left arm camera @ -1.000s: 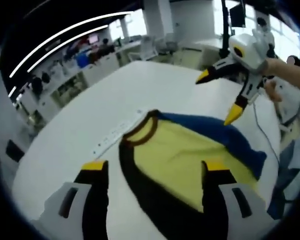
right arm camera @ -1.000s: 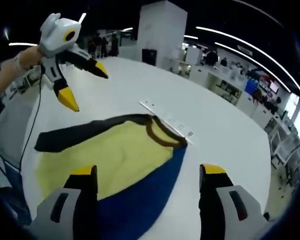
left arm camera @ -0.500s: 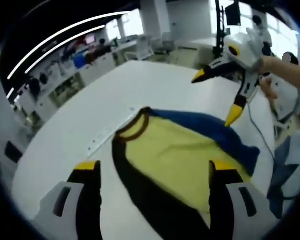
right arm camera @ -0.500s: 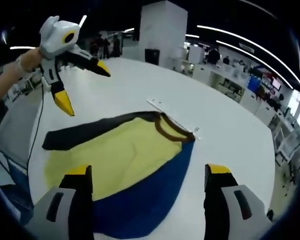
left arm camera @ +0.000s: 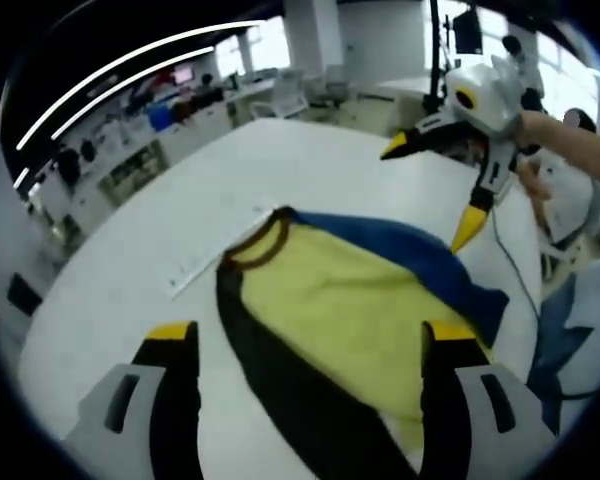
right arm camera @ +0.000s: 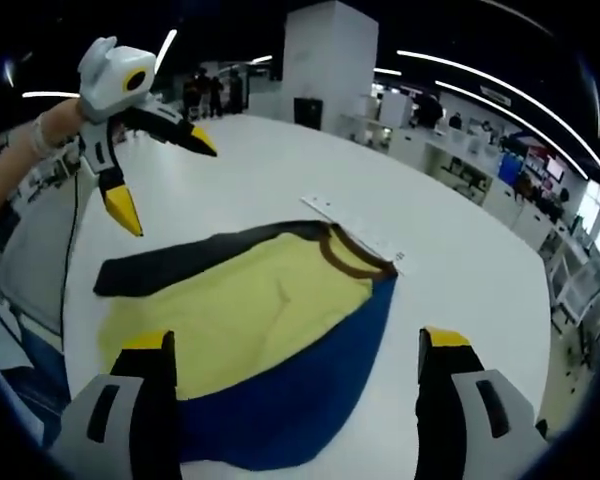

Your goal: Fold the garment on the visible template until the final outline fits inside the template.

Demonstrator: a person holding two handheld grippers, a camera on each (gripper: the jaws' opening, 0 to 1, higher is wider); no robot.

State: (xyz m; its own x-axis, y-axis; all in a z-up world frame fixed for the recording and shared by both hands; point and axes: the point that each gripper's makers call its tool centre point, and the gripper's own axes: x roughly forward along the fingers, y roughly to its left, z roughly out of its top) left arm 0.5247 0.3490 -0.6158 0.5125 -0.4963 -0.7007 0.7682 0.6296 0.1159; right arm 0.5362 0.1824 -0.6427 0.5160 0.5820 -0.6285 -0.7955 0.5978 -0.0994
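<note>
A yellow shirt (left arm camera: 355, 315) with one black and one blue sleeve and a brown collar lies flat on the white bench (left arm camera: 230, 180), collar beside a white ruler strip (right arm camera: 358, 232). Left tongs (left arm camera: 310, 345) and right tongs (right arm camera: 295, 355) hover above it, spread wide, holding nothing.

Yellow/blue/black garment (right arm camera: 270, 320) lies flat, part-folded, beside white template strip (right arm camera: 365, 232).

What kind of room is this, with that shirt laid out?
Probably a large open-plan office or lab: long ceiling light strips, rows of desks with equipment at the sides, and a big white table holding the yellow, blue and black shirt.
</note>
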